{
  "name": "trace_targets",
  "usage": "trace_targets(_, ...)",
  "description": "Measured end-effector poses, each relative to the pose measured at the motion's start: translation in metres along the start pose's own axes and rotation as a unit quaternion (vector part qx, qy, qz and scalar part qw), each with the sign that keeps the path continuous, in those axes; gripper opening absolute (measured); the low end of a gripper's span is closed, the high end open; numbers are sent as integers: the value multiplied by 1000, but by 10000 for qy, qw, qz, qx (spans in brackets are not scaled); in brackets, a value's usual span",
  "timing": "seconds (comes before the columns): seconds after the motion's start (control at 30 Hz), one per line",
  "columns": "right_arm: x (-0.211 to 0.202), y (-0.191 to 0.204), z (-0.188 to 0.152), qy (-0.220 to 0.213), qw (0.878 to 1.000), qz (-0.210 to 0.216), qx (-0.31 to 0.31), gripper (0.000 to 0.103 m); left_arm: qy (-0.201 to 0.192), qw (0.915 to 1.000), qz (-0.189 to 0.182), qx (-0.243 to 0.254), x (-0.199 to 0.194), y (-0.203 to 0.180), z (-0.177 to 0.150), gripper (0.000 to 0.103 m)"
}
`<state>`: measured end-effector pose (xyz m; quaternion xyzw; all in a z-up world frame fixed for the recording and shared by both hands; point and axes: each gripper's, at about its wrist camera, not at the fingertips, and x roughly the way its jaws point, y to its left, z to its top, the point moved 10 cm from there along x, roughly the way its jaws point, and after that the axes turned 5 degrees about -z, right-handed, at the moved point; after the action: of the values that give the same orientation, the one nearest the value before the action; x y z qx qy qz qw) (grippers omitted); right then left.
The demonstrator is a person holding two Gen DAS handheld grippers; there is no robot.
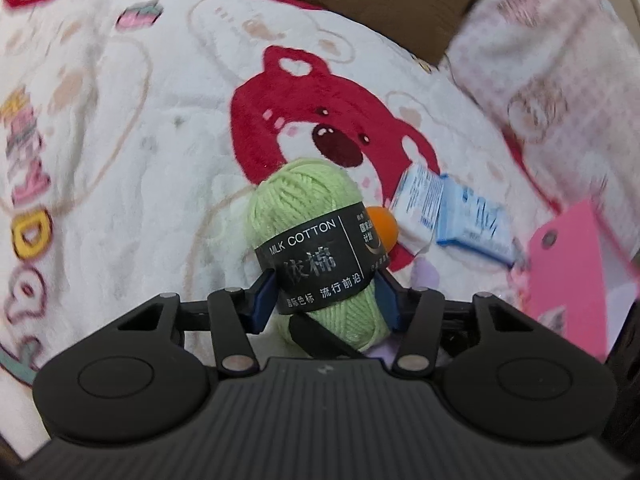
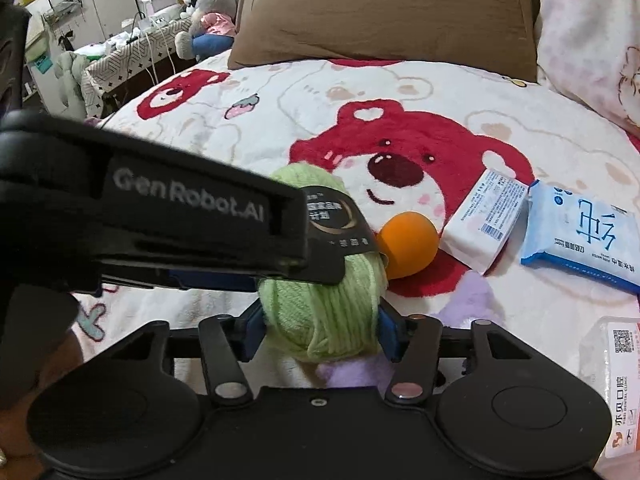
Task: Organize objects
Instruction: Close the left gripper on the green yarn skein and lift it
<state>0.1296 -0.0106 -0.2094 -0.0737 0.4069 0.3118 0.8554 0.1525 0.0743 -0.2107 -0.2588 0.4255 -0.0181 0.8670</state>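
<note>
The left gripper's arm (image 2: pixel 160 216) crosses the right wrist view and hides the upper left of the green yarn ball (image 2: pixel 324 320) and most of its black label (image 2: pixel 336 220). The yarn covers the left edge of the orange ball (image 2: pixel 412 242). In the left wrist view only a sliver of that ball (image 1: pixel 382 222) shows behind the yarn (image 1: pixel 304 200). A pink card (image 1: pixel 568 272) at the right is smeared by motion and partly cut off. The blanket's print (image 1: pixel 28 152) at the left is blurred. A white packet (image 2: pixel 618 380) is cut by the right edge. Items on the far table (image 2: pixel 132 40) are too small to identify.
</note>
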Motion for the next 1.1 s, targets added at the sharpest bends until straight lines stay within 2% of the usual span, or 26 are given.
trace_targets(0.1,-2,0,-2,3,10000,23,74,57,-5,9998,103,171,-1,-5,-3,50)
trace_targets(0.27,-9,4,-5,-101,9999,-81,-45,56,-111,9996,11,278,-9,-11,-3,49)
trace_targets(0.33,-14,4,-2,-175,9998,-94,-70,56,-172,9992,-32,370,-13,-17,-2,49)
trace_targets(0.47,-26,7,0,-431,9977,-420,-306,56,-341,9973,-84,646,-23,-29,-3,49)
trace_targets(0.53,-31,6,0,-484,9981,-359,-140,56,-385,9962,-64,783,-27,-34,-4,49)
trace_targets(0.7,-43,7,1,-594,9968,-452,-279,56,-354,9963,-259,743,-36,-41,-4,49)
trace_targets(0.8,-53,4,1,-590,9977,-309,-136,56,-287,9958,-359,796,-41,-47,-6,49)
trace_targets(0.9,-62,0,-2,-578,9976,-369,-121,56,-215,9952,-543,783,-44,-56,-9,49)
trace_targets(1.1,-87,-8,-7,-504,9979,-398,53,56,-88,9905,-851,1072,-56,-80,-18,49)
